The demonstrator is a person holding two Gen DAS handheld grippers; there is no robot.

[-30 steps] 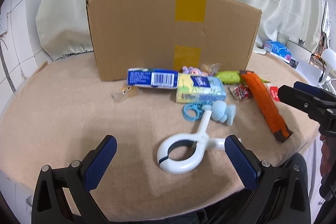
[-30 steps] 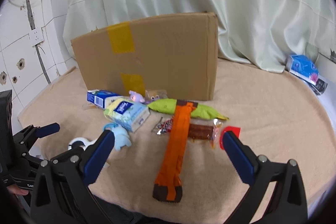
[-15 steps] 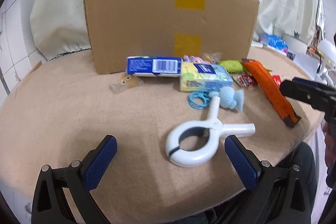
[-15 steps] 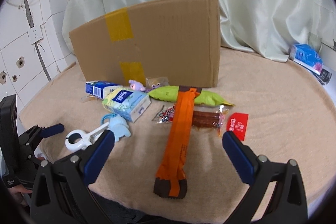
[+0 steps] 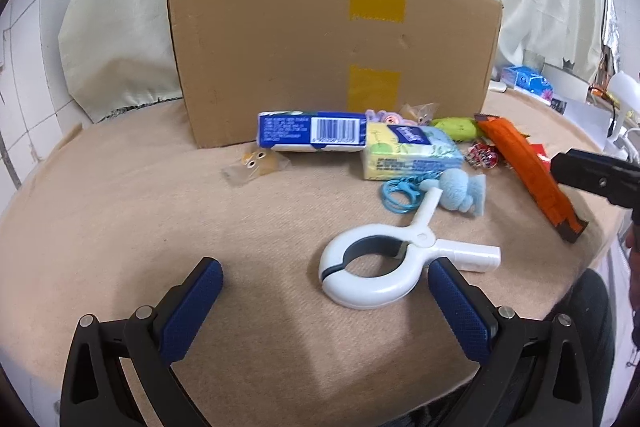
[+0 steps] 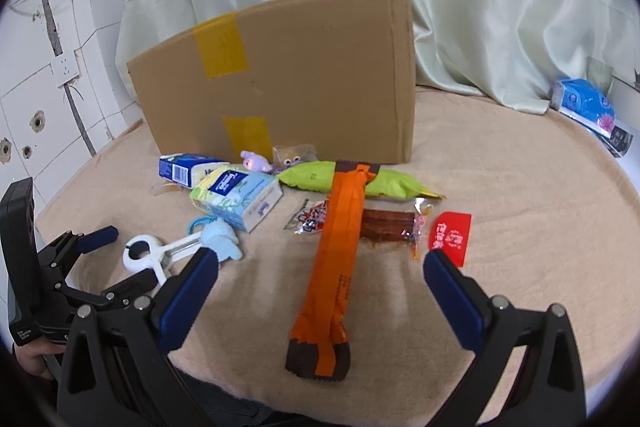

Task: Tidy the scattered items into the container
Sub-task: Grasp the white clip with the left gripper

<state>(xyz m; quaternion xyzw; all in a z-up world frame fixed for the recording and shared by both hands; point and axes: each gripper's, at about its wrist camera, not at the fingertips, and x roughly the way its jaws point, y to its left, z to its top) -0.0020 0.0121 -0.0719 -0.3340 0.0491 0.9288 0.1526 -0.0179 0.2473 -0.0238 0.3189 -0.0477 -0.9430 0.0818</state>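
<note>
Blue pads of my left tool (image 5: 324,291) stand spread wide and released, the white clamp (image 5: 384,267) lying on the worktop (image 5: 120,227) just ahead between them. My right tool (image 6: 320,283) gapes equally, empty, over the orange packet (image 6: 336,259). Beyond, tissue pack (image 5: 408,155), blue box (image 5: 312,135) and snacks crowd against the cardboard box (image 5: 280,59).
</note>
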